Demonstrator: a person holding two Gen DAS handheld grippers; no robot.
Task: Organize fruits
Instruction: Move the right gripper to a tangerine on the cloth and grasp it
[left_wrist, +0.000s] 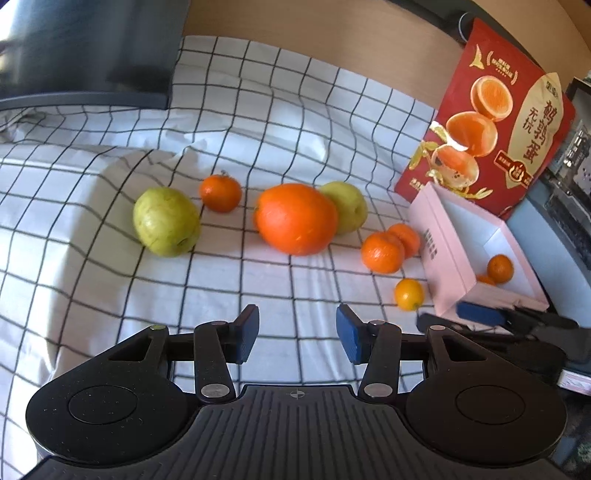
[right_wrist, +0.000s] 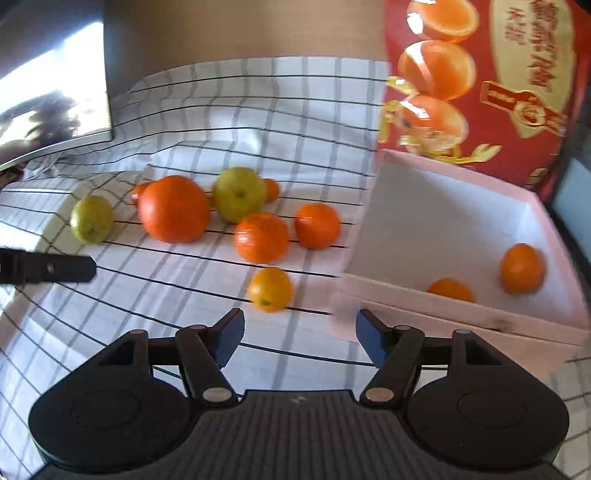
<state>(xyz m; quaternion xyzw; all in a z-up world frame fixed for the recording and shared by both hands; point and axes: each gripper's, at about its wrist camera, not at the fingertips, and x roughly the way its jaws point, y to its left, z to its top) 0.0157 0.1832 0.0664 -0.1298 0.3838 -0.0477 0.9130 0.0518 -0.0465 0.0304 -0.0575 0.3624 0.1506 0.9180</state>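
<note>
Both grippers hang empty: the left gripper and right gripper are spread wide, ready to pick. Two small oranges sit in the pink box at right; other fruit, like the big orange, waits on the checked cloth

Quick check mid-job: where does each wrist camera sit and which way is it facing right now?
Left wrist: sits behind the open left gripper, angled down at the checked white cloth; right gripper's blue-padded fingers show at right.
Right wrist: sits behind the open right gripper, angled down toward the pale pink open box; left gripper's black finger shows at left.
Shared: the large round orange, small yellow-orange citrus, the box.
</note>
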